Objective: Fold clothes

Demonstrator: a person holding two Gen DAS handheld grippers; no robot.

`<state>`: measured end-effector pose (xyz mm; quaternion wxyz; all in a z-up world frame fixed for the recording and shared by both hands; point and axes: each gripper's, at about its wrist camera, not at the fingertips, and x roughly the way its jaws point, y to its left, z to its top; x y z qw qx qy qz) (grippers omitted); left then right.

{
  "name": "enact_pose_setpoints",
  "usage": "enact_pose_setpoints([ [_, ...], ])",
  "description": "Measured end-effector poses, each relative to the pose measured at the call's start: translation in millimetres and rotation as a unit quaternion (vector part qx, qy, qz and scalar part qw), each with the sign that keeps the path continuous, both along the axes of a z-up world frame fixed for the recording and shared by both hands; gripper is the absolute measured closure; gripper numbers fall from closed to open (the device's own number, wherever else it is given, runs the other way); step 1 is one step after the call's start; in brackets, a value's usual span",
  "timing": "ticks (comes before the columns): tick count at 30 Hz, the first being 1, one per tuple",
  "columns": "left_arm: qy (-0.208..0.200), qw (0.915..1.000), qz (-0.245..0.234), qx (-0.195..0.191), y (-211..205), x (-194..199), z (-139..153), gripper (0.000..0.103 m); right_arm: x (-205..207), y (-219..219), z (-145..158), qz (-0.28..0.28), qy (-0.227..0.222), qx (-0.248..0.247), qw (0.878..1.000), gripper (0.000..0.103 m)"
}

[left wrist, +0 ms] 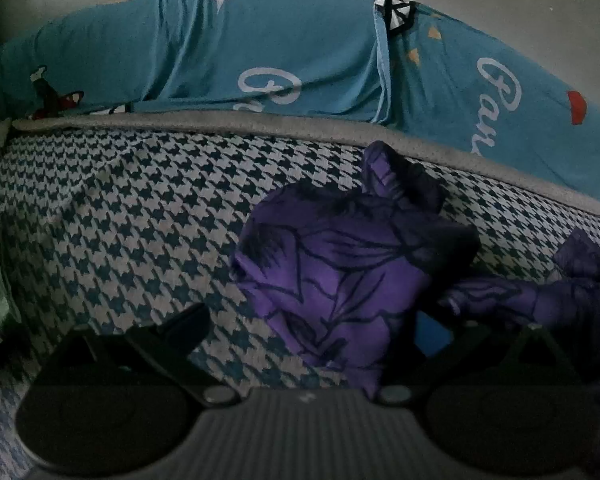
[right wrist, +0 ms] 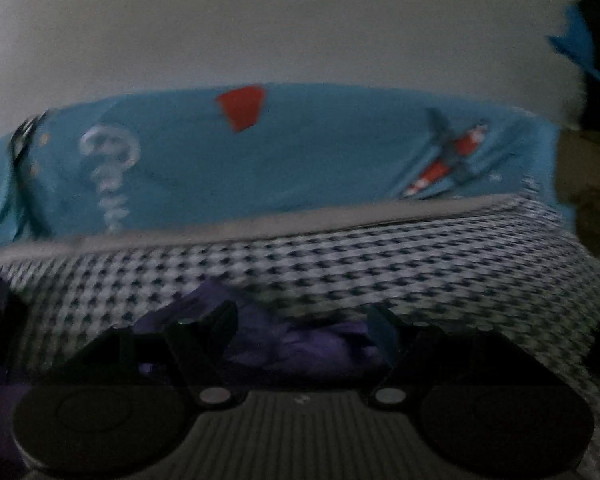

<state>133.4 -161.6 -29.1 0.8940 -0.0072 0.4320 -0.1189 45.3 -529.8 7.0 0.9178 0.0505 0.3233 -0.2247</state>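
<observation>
My left wrist camera looks down, close over the houndstooth-patterned mattress, with the crumpled purple floral garment at four o'clock. My right wrist camera sits lower and blurred; both face the blue printed sheet at twelve o'clock.

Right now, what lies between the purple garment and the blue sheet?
In the left wrist view, bare houndstooth cover and a grey border strip separate the purple garment from the blue sheet.

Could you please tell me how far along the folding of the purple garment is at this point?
Done: nothing looks folded; the purple garment lies crumpled on the houndstooth surface. In hand: the left gripper and right gripper both straddle its cloth with jaws apart, gripping nothing. Left: flattening and every fold.
</observation>
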Motion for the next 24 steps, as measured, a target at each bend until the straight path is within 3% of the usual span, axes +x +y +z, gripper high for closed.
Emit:
enact_pose_setpoints([
  [9, 0.006, 1.0, 0.003, -0.002, 0.9, 1.7, -1.9, 0.0, 33.1, 38.6, -18.0, 0.076, 0.044, -0.019, 0.996, 0.022],
  [16, 0.014, 0.9999, 0.002, -0.002, 1.6, 4.0, -3.7, 0.0, 53.4, 42.8, -40.1, 0.078, 0.072, -0.035, 0.994, 0.024],
  [19, 0.016, 0.9999, 0.002, 0.002, 1.4, 5.1, -4.6, 0.0, 58.1, 36.1, -43.5, 0.058, 0.069, -0.024, 0.996, 0.045],
  [20, 0.017, 0.9999, 0.002, 0.002, 1.7, 5.8, -4.7, 0.0, 57.8, 33.0, -42.1, 0.052, 0.063, -0.015, 0.997, 0.058],
  [21, 0.018, 0.9998, 0.003, 0.001, 2.1, 6.3, -4.7, 0.0, 57.8, 30.6, -40.5, 0.046, 0.058, -0.012, 0.997, 0.08],
  [22, 0.019, 0.9998, 0.004, 0.0, 2.4, 6.7, -4.6, 0.0, 58.0, 28.3, -39.0, 0.038, 0.053, -0.011, 0.998, 0.09],
  [23, 0.02, 0.9998, 0.004, -0.001, 2.6, 6.9, -4.4, 0.0, 56.3, 23.5, -36.0, 0.021, 0.043, -0.008, 0.999, 0.099],
  [24, 0.019, 0.9998, 0.004, 0.0, 2.6, 6.9, -4.2, 0.0, 54.1, 18.1, -32.6, 0.002, 0.031, -0.006, 0.999, 0.099],
])
